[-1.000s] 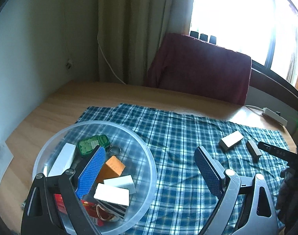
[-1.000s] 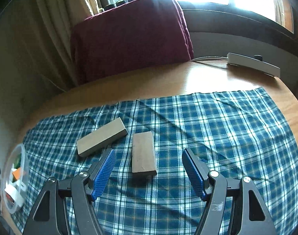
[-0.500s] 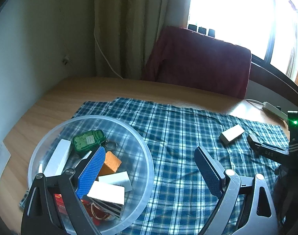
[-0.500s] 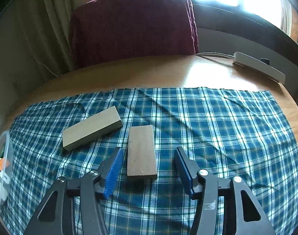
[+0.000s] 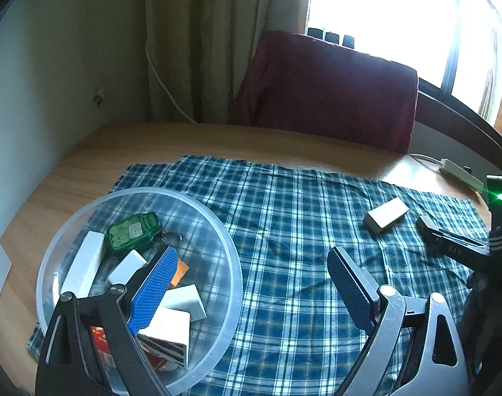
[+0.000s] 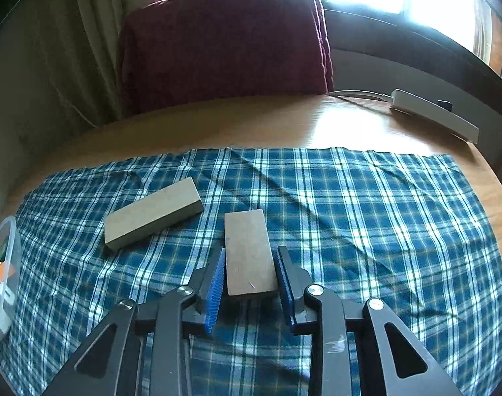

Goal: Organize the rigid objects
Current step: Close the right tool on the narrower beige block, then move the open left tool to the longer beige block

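My right gripper point(image 6: 249, 280) sat nearly closed around the flat tan rectangular block point(image 6: 249, 254); squeezing evenly seemed best, left gripper point(image 5: 251, 283) wide open, empty

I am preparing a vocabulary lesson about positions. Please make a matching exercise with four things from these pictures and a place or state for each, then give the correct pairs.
Things
1. green keychain
2. flat block
3. power strip
4. left gripper

Places or states
A. on the bare wooden table, beyond the checked cloth
B. open, holding nothing
C. inside the clear bowl
D. between the blue pads of the right gripper

Pairs: 1-C, 2-D, 3-A, 4-B
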`<state>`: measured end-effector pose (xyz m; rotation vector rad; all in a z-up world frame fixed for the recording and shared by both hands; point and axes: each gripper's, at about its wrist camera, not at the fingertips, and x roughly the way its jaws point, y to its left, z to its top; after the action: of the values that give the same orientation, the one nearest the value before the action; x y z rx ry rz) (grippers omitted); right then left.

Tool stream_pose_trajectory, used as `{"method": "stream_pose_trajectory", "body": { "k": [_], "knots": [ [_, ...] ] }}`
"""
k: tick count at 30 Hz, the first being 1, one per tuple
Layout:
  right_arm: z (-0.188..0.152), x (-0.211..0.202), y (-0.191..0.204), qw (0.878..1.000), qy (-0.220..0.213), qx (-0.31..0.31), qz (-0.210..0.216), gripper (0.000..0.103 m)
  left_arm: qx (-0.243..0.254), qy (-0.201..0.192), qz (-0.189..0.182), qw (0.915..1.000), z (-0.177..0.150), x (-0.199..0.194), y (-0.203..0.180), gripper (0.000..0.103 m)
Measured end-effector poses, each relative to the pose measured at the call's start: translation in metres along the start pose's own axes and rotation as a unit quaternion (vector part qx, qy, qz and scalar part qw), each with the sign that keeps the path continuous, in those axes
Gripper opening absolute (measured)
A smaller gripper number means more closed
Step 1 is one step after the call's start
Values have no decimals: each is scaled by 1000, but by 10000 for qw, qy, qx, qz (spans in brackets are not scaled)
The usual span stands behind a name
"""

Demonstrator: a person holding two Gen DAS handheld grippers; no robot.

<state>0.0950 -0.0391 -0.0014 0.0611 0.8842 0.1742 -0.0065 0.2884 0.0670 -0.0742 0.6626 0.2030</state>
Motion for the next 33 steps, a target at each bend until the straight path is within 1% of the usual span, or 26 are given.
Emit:
{"method": "stream_pose_trajectory", "body": {
  "k": [10, 16, 26, 30, 33],
  "knots": [
    [-24, -24, -33, 9998, -49, 126, 124, 30, 183, 113, -37, 9998, 1, 7, -15, 93],
    [-42, -37, -49, 9995, -59, 238, 207, 30, 281, 354, -238, 9987, 3, 18, -33, 93],
    [-55, -51, -78, 9989, -95, 366, 292, 30, 399, 730, -541, 9951, 9, 42, -83, 93],
    [-57, -53, -85, 9983, -87, 445, 361, 30, 274, 960, -694, 9926, 11, 59, -101, 93],
    [-58, -52, -89, 9978, -40, 535, 397, 33, 231, 1014, -719, 9920, 13, 69, -114, 93]
  ]
}}
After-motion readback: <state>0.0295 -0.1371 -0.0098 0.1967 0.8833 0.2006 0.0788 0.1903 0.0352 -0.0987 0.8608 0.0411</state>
